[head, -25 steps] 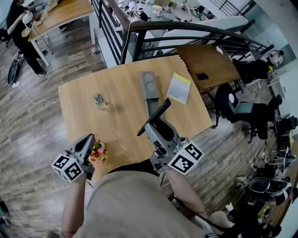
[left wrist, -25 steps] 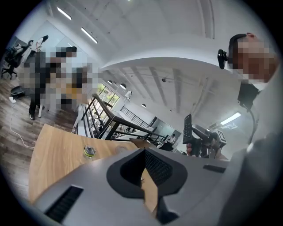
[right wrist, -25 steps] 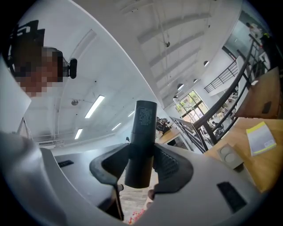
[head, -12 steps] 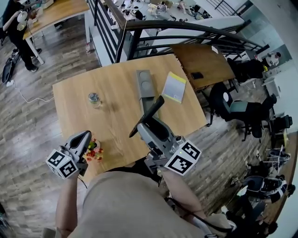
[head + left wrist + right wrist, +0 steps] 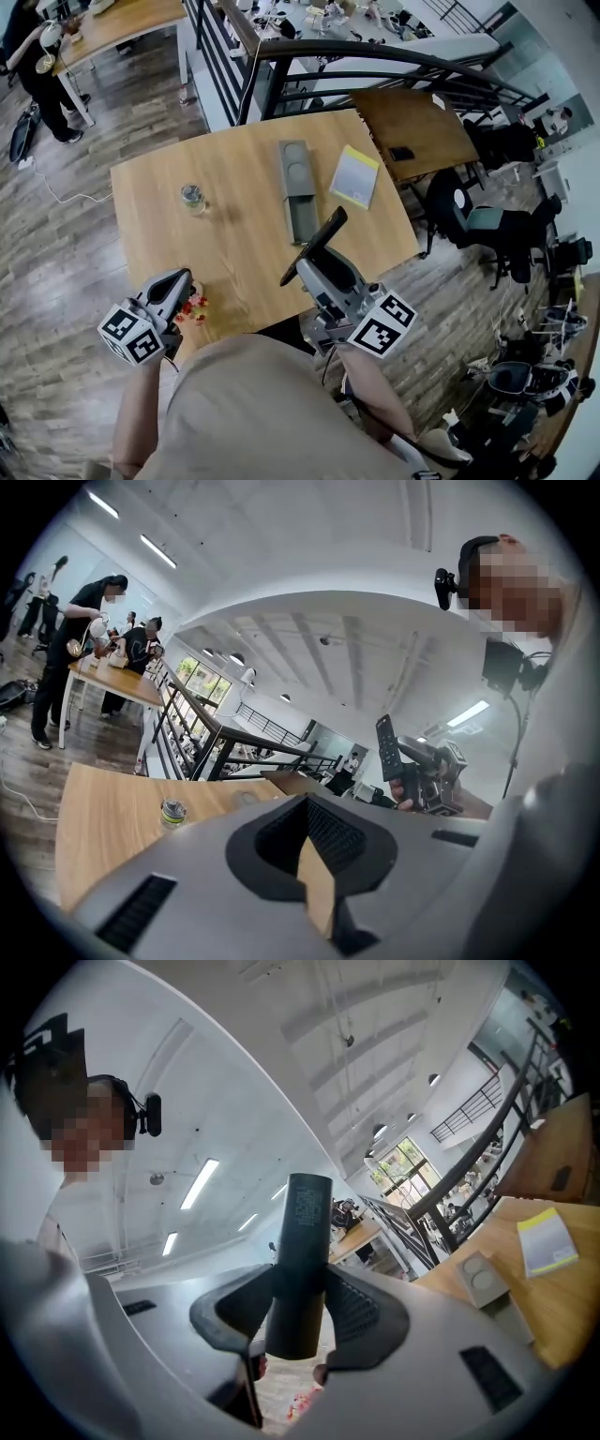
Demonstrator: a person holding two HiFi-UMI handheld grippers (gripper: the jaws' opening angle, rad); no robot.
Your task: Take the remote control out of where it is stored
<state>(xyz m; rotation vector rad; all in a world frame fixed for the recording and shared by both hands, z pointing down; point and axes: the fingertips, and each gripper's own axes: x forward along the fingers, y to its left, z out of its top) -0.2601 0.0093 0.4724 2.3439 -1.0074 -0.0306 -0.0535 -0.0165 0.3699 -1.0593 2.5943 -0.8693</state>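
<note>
A black remote control [image 5: 317, 242] is clamped between the jaws of my right gripper [image 5: 314, 267], lifted above the wooden table [image 5: 244, 253] near its front edge. In the right gripper view the remote [image 5: 300, 1251] stands up between the pads, and my right gripper [image 5: 298, 1312] is shut on its lower half. The long grey storage box [image 5: 296, 169] lies mid-table, its near end pulled out and empty. My left gripper [image 5: 176, 284] hovers at the table's front left with its jaws together and nothing in them. From the left gripper view the remote [image 5: 386, 747] shows raised at the right.
A glass jar [image 5: 193, 197] stands left of the box. A yellow-edged notebook [image 5: 354, 176] lies right of it. Small red flowers [image 5: 194, 308] sit by my left gripper. A second table [image 5: 417, 131], railings and office chairs lie beyond, and a person stands far left.
My right gripper, still holding the remote, has drifted a little to the right, off the box's near end. My left gripper has stayed in place.
</note>
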